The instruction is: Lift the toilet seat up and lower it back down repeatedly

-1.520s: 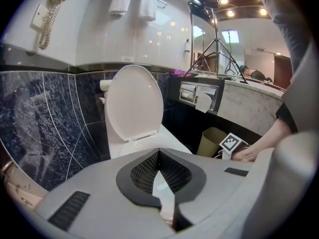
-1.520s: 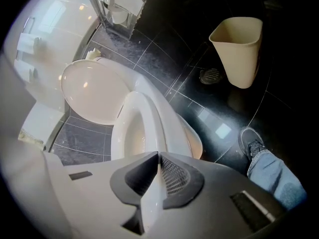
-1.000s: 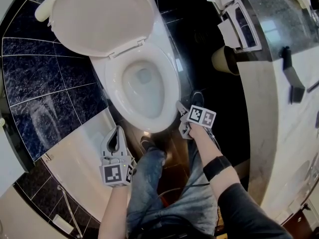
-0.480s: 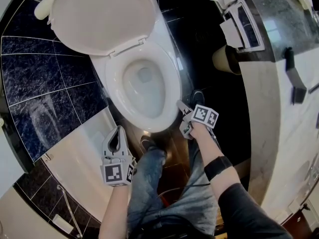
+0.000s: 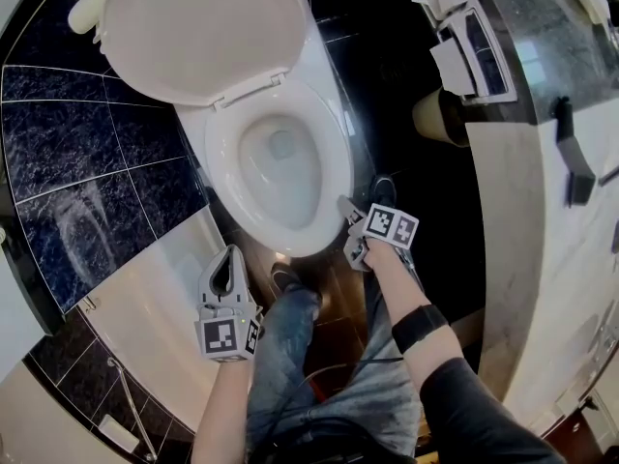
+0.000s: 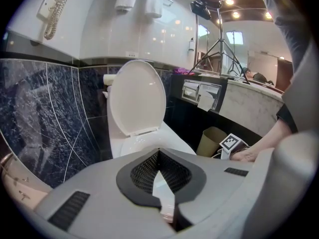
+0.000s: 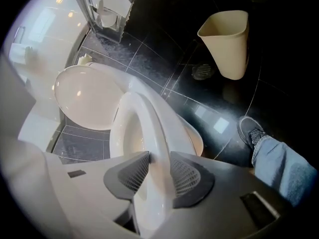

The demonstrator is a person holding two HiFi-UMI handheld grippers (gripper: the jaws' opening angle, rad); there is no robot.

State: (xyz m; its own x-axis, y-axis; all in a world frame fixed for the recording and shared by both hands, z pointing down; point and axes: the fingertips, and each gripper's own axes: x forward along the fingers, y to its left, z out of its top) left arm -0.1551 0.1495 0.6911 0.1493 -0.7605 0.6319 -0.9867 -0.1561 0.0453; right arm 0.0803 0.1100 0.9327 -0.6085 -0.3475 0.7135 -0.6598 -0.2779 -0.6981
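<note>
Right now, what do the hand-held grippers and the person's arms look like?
Both the left hand-held gripper and the right hand-held gripper are light grey plastic, each with a cube of black-and-white square markers at the base. Pads are dark grey and ribbed. Right arm: dark sleeve, black band on the forearm. Left forearm shows no sleeve.

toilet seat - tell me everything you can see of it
The toilet seat is a glossy white oval ring, plastic by its look, hinged at the back below the raised lid. It lies down, or nearly so, over the bowl. The right gripper straddles its front right rim; the jaws have just been opening, and whether the pads press on it cannot be told. Nothing else touches it.
</note>
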